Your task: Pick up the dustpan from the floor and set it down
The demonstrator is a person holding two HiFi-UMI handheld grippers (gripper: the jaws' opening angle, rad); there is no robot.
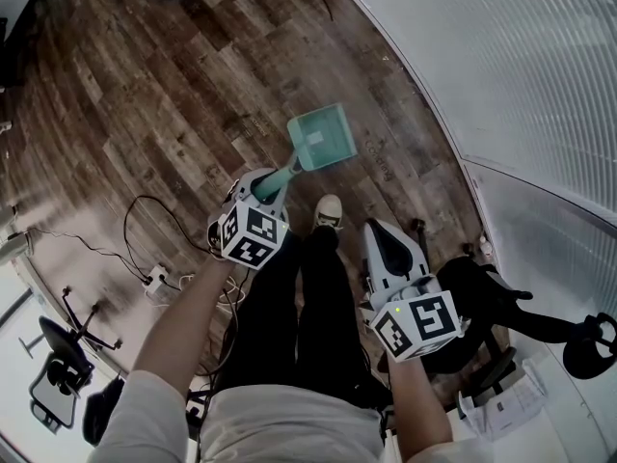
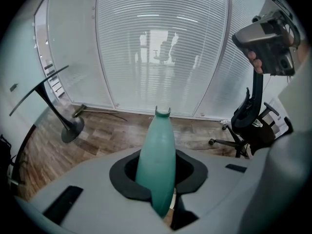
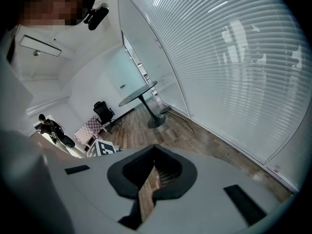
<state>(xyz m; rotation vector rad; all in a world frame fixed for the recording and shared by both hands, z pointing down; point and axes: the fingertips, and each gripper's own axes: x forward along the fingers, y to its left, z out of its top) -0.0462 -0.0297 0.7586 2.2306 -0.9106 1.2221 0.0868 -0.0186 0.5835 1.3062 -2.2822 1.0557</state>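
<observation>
Left gripper [image 1: 278,183] is clamped on the handle of the teal plastic dustpan [image 1: 322,138], its scoop just ahead, low by the brown wooden floor [image 1: 145,85]; the grasp looks made, lifting and setting down remain, while the right gripper [image 1: 384,244] hangs empty, jaws together.

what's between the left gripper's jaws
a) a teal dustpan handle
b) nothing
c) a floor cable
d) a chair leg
a: in the left gripper view the dustpan handle runs up between the pads of the left gripper, which close on it.
</observation>
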